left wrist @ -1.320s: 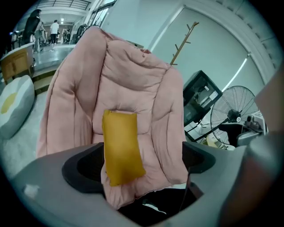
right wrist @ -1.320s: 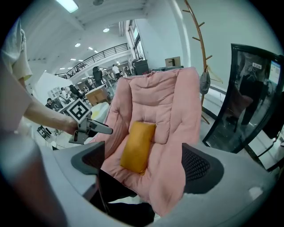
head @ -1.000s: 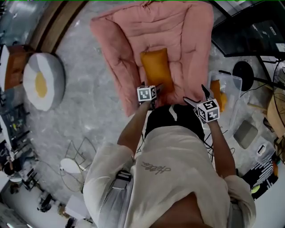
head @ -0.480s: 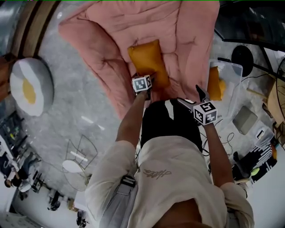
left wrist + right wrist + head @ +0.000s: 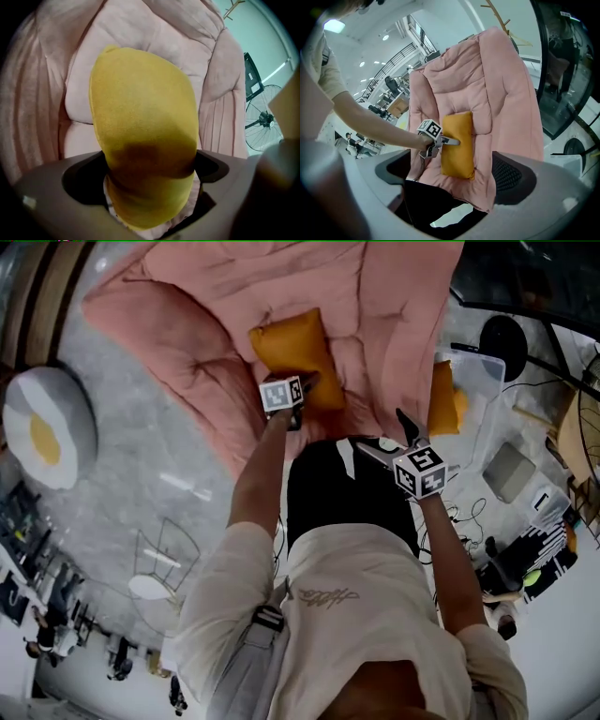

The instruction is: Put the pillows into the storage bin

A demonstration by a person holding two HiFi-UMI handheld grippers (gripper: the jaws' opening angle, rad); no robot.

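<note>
One pillow (image 5: pixel 442 399) lay in the bin (image 5: pixel 486 367); left tool (image 5: pixel 150 178) pinched the second pillow (image 5: pixel 140 108) mid-chair (image 5: pixel 187 334); right tool (image 5: pixel 450 183) hung open, empty.

Dead ahead at twelve o'clock stands the pink quilted lounge chair (image 5: pixel 375 315), and on its seat lies the orange fabric pillow (image 5: pixel 291 345), its near end caught between the left tongs (image 5: pixel 307 382). Over at two o'clock, the clear plastic storage bin (image 5: pixel 483 381) sits on the floor just beside the chair's right arm, with a second orange pillow (image 5: pixel 442 399) in it against the chair-side wall. The right tongs (image 5: pixel 380 432) hang at one o'clock, between chair front and bin. Out at nine o'clock, well apart, lies the round fried-egg floor cushion (image 5: pixel 47 427).
</note>
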